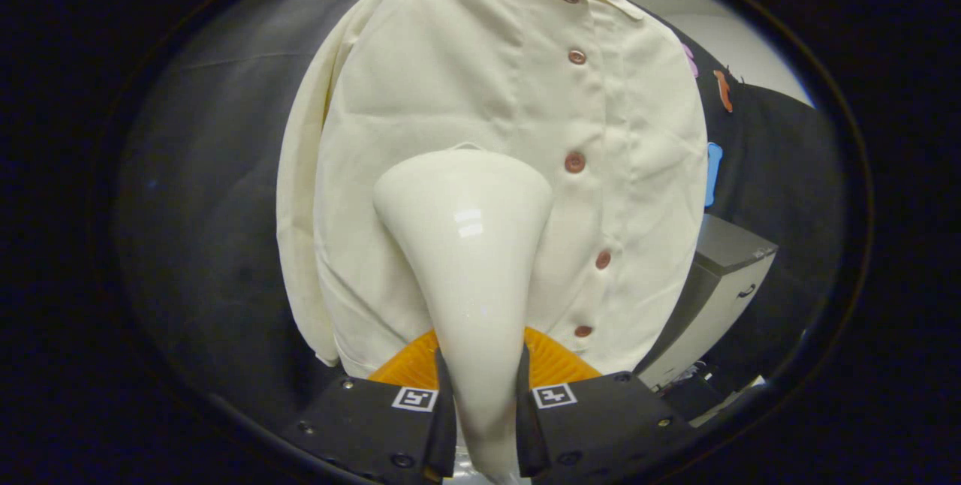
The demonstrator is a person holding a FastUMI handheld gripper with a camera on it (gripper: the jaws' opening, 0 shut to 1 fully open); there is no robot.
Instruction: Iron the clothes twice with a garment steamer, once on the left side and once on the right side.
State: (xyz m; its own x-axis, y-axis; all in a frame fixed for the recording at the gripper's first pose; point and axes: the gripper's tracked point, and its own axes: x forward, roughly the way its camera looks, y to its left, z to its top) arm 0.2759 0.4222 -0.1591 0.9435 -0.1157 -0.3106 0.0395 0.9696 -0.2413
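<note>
1. The gripper [485, 425] has its two fingers [443, 417] drawn in close, one on each side of the narrow neck of the garment steamer [469, 245]. Both press against that neck, so the steamer is pinched between them.
2. From the fingers the steamer rises forward and widens into a broad, rounded head, glossy, with a small bright reflection on it.
3. The head lies against the front of the shirt [465, 94] just beyond the fingers, on the panel to the left of the row of buttons [574, 162]. Whether its face truly touches the cloth cannot be told, since the face points away.
4. The shirt hangs upright ahead of the fingers, pale cream, buttoned down its placket, with one sleeve hanging along its left edge.
5. An orange ribbed piece [552, 365] shows just behind the fingers on both sides of the steamer's neck; most of it is covered by the steamer and the fingers, and what it belongs to is unclear.
6. The bottom of the steamer's neck is cut off below the fingers.
7. To the right beyond the shirt stands a grey cabinet [713, 297], partly hidden by the shirt's hem.
8. The collar at the top is bent by the lens and hard to read.
</note>
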